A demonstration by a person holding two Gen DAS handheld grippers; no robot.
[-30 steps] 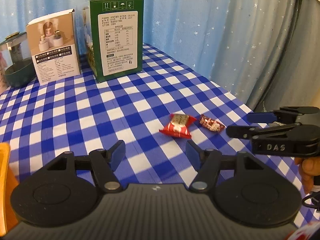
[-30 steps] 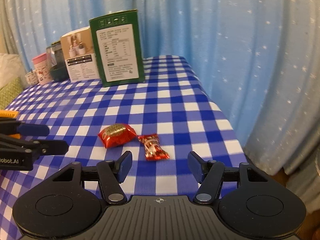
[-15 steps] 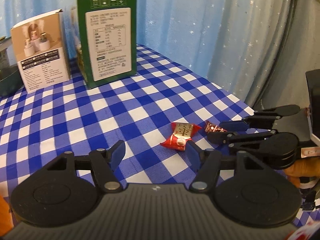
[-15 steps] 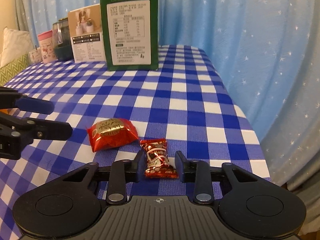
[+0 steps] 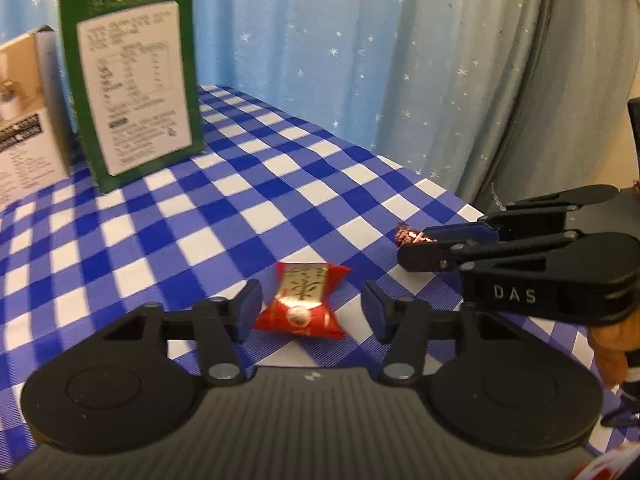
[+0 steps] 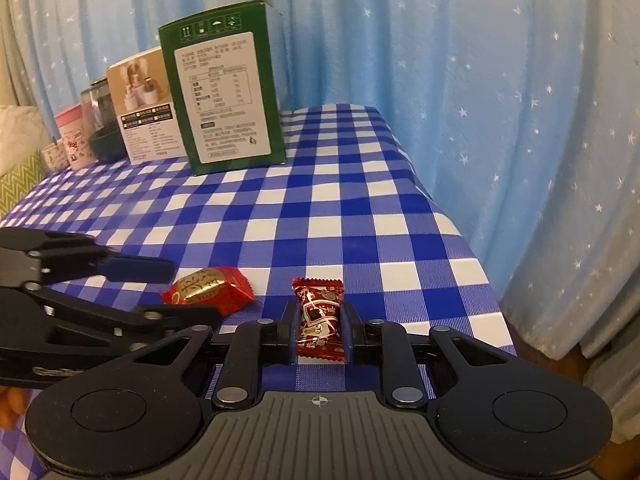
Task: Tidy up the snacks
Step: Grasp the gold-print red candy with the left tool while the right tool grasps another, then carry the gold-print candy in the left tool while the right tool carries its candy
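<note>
A red and gold snack packet [image 5: 306, 301] lies on the blue checked tablecloth [image 5: 224, 216] between the open fingers of my left gripper [image 5: 310, 309]. It also shows in the right wrist view [image 6: 208, 289]. My right gripper [image 6: 319, 322] is shut on a small dark red candy [image 6: 320, 320] and holds it just above the cloth. In the left wrist view the right gripper [image 5: 416, 246] reaches in from the right with the candy's end [image 5: 408, 236] sticking out of its fingers.
A tall green box [image 6: 224, 100] and a beige box [image 6: 146, 104] stand at the back of the table. A dark bowl [image 6: 106, 146] and pink cups [image 6: 74, 136] stand left of them. The table's right edge [image 6: 460, 232] drops off beside a starred blue curtain.
My right gripper closed on the small candy and lifted it slightly. My left gripper moved forward until the red and gold packet sat between its open fingers.
</note>
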